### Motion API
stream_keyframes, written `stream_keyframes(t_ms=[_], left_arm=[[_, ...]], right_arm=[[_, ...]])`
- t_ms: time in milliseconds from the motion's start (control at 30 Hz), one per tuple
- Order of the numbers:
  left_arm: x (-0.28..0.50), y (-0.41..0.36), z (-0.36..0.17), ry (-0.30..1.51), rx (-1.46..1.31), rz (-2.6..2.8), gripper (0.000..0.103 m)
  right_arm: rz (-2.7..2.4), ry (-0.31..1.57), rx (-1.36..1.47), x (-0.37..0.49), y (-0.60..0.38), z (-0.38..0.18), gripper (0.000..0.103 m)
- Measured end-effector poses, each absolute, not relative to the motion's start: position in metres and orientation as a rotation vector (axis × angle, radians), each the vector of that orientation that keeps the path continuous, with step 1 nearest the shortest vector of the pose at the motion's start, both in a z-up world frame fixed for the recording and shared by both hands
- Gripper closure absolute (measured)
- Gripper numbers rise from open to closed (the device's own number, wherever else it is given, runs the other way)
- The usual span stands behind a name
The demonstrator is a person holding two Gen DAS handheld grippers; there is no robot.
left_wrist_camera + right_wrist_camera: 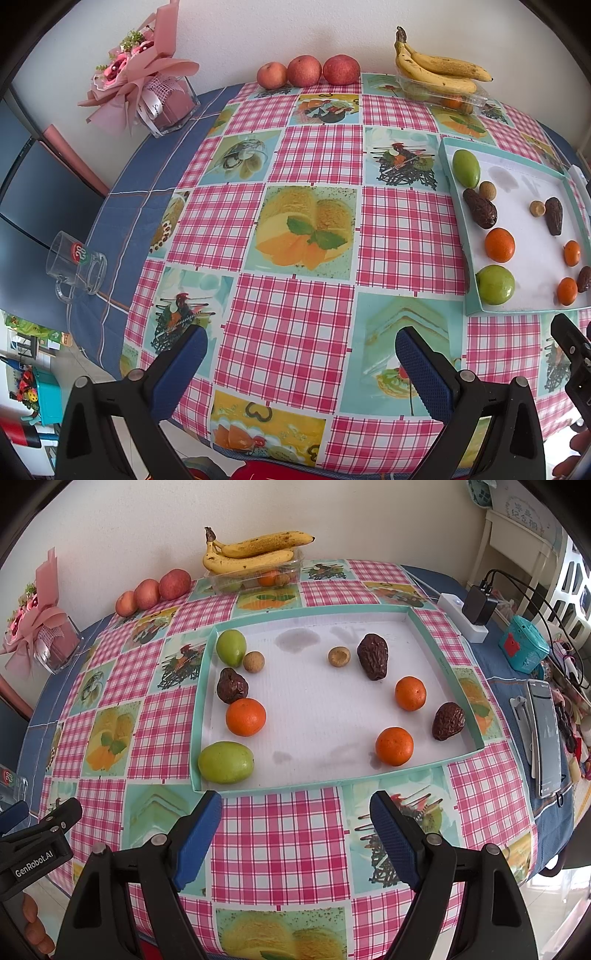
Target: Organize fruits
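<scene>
Both the left gripper [299,354] and right gripper [295,823] hover spread and empty before the tray [207,709], where 3 oranges [245,717], 2 green fruits [225,762] and 3 dates [373,656] lie mixed; sorted or not, I cannot tell.

The white tray [317,716] holds three oranges [245,717], two green fruits [225,762], three brown wrinkly ones [373,656] (maybe dates) and two small round nuts [253,661].

Two near-edge wrist views — shared tray [436,642]
</scene>
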State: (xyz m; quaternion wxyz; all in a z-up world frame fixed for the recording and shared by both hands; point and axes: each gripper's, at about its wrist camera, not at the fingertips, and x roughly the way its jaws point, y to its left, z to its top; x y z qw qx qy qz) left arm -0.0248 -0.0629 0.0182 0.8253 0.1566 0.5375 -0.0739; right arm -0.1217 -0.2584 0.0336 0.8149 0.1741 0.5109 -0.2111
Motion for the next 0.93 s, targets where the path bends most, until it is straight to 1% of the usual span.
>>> stream_keyframes(t_ms=[933], left_arm=[[-0.0254, -0.0607, 0.0234, 1.130, 0.315, -0.134, 0.000]], right_arm=[[-0.447, 1.097, 0.366, -0.1222, -0.2587, 0.0323, 0.020]])
